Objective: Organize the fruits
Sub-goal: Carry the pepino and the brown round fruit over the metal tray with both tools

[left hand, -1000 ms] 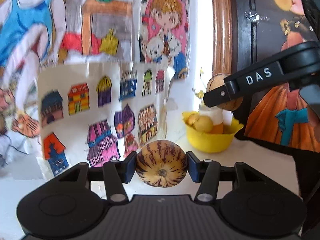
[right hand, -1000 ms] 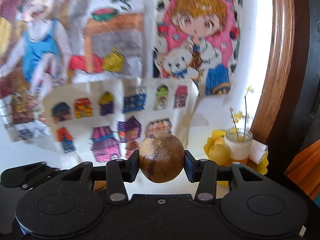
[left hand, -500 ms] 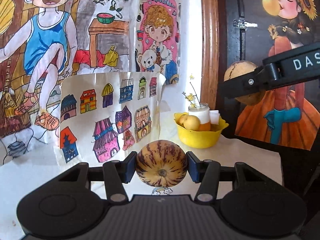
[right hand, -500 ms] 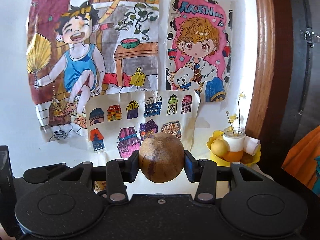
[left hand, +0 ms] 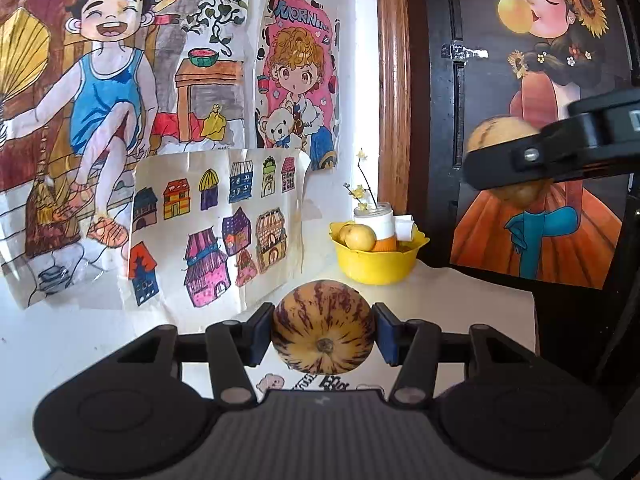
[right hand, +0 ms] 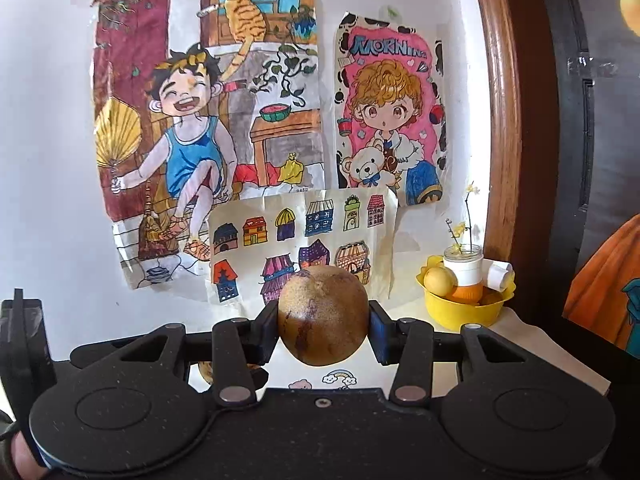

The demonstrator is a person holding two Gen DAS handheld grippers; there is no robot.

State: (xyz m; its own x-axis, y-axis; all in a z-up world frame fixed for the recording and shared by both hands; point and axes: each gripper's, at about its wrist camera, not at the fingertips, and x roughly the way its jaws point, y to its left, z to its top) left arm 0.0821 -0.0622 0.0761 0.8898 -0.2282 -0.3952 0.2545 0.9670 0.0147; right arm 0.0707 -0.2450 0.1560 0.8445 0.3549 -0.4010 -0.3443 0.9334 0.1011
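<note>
My left gripper (left hand: 323, 336) is shut on a round yellow fruit with purple stripes (left hand: 323, 326), held above the white table. My right gripper (right hand: 323, 330) is shut on a brown speckled fruit (right hand: 323, 314). In the left wrist view that brown fruit (left hand: 494, 134) shows at the right, clamped in the right gripper's black finger (left hand: 560, 156). A yellow bowl (left hand: 376, 266) at the table's far right corner holds a yellow fruit (left hand: 360, 237) and a small jar of flowers (left hand: 374, 220). The same bowl (right hand: 460, 314) sits far right in the right wrist view.
Coloured drawings (left hand: 120, 120) cover the white wall behind the table; a sheet of little houses (left hand: 216, 232) leans against it. A wooden frame (left hand: 394, 100) and a dark door with a painted poster (left hand: 540, 160) stand to the right. Stickers (right hand: 338, 378) mark the tabletop below.
Both grippers have pulled back from the wall, each still gripping its fruit. The drawings and the yellow bowl look smaller and farther off. The right gripper has slid rightward in the left wrist view.
</note>
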